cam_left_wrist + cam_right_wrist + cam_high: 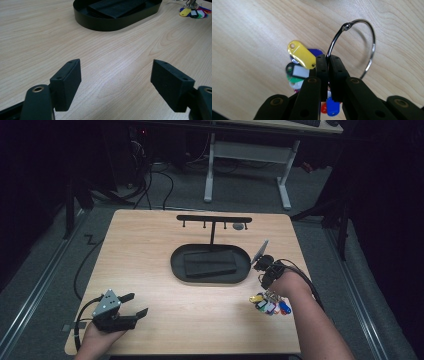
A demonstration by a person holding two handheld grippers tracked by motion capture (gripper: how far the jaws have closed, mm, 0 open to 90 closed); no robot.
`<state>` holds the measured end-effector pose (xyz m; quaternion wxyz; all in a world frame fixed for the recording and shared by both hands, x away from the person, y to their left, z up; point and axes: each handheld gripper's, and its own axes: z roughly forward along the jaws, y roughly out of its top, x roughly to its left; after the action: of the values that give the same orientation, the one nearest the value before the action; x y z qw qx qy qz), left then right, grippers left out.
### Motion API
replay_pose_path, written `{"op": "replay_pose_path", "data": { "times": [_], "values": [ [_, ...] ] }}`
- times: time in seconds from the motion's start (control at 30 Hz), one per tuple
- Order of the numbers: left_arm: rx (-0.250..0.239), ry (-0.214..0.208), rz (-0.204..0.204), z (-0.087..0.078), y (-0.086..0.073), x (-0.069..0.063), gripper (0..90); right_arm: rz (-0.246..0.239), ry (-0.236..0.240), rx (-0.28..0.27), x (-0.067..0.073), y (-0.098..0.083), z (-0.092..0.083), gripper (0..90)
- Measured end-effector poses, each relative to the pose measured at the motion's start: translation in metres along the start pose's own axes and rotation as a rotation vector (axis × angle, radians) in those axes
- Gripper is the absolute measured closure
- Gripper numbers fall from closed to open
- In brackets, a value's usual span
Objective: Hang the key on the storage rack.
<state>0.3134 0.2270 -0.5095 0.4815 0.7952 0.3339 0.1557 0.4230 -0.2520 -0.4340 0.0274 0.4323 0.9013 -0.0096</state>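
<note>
Right gripper (327, 58) is pinching the thin silver metal key ring (362, 45), coloured plastic key tags (300, 53) hanging beneath its jaws, just above the light wooden table (200, 310). Left gripper (115, 75) is resting spread wide, well apart.

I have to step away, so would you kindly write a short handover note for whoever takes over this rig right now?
Right gripper: shut on the metal key ring, with the coloured key tags hanging below it, at the table's right edge.
Left gripper: open, holding nothing, low over the near left corner of the wooden table.
Black hook stand: at the far middle of the table, behind the black oval tray.
Done: the ring is gripped.
Left: probably carry the ring to the stand and hang it on a hook, then release.
</note>
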Motion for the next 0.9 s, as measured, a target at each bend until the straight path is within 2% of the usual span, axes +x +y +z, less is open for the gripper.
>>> {"op": "replay_pose_path", "data": {
  "times": [0.07,0.23,0.27,0.3,0.53,0.57,0.6,0.67,0.9],
  "values": [
    [0.0,0.0,0.0,0.0,0.0,0.0,24.9,-0.025,-0.003,-0.005,0.001,-0.001,-0.006,87.3],
    [0.001,-0.003,-0.003,0.0,0.0,0.001,25.0,-0.049,-0.024,-0.004,0.008,-0.001,-0.021,87.5],
    [0.001,-0.003,-0.003,0.0,0.0,0.001,25.0,-0.067,-0.027,-0.013,0.009,-0.001,-0.025,87.6],
    [0.0,-0.003,-0.004,0.0,0.0,0.001,25.0,-0.054,-0.031,-0.006,0.011,-0.001,-0.028,87.6],
    [-0.002,-0.002,-0.004,-0.001,0.0,0.001,25.0,-0.091,-0.06,-0.019,0.016,-0.003,-0.049,87.8],
    [-0.002,-0.003,-0.004,-0.001,0.0,0.001,25.0,-0.066,-0.061,-0.014,0.018,-0.003,-0.052,87.8],
    [-0.002,-0.004,-0.004,0.0,0.0,0.001,25.0,-0.087,-0.063,-0.022,0.018,-0.004,-0.054,87.8],
    [0.002,-0.006,-0.002,0.0,0.0,0.001,25.0,-0.098,-0.064,-0.022,0.019,-0.004,-0.06,87.8],
    [0.01,-0.012,0.004,0.001,0.0,0.0,25.2,-0.112,-0.063,-0.022,0.023,-0.005,-0.078,87.9]
  ]
}}
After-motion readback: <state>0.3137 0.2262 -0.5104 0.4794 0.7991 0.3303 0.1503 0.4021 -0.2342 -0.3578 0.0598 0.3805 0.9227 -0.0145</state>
